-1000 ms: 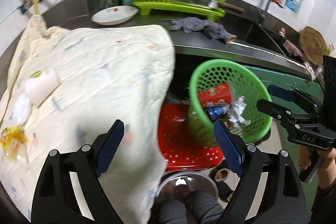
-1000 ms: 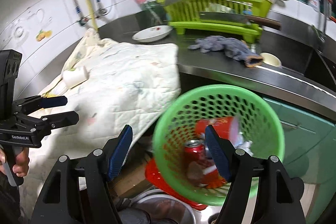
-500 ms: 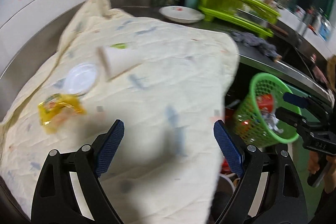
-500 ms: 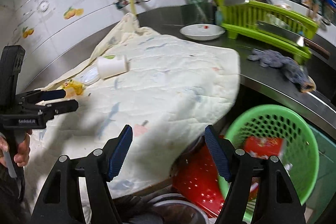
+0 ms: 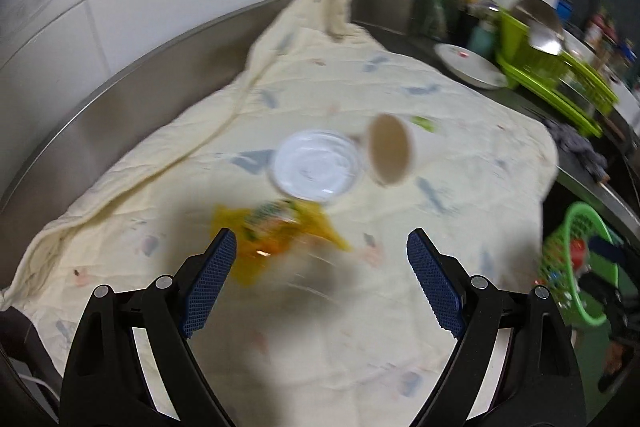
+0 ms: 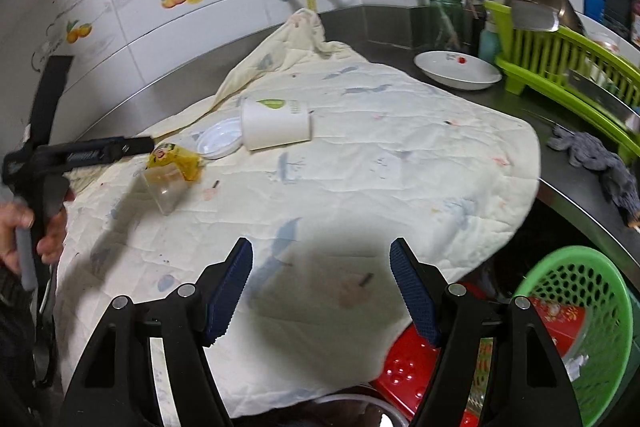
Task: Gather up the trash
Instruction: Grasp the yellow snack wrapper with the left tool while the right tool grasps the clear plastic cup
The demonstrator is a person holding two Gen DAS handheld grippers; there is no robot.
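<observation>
Paper cup (image 6: 276, 125), one lid (image 6: 218, 143), one wrapper (image 6: 174, 161), one basket (image 6: 580, 331)

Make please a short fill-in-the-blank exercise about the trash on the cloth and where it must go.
1. The white paper cup lies on its ____.
2. The round lid rests on the cream ____.
3. The basket holding collected trash is ____ in colour.
4. Both grippers, left and right, hold ____.

Missing words: side; cloth; green; nothing

Cup (image 6: 276, 125), lid (image 6: 218, 143) and wrapper (image 6: 174, 163) on quilt (image 6: 360, 187); basket (image 6: 580, 327) below its right edge.
</observation>
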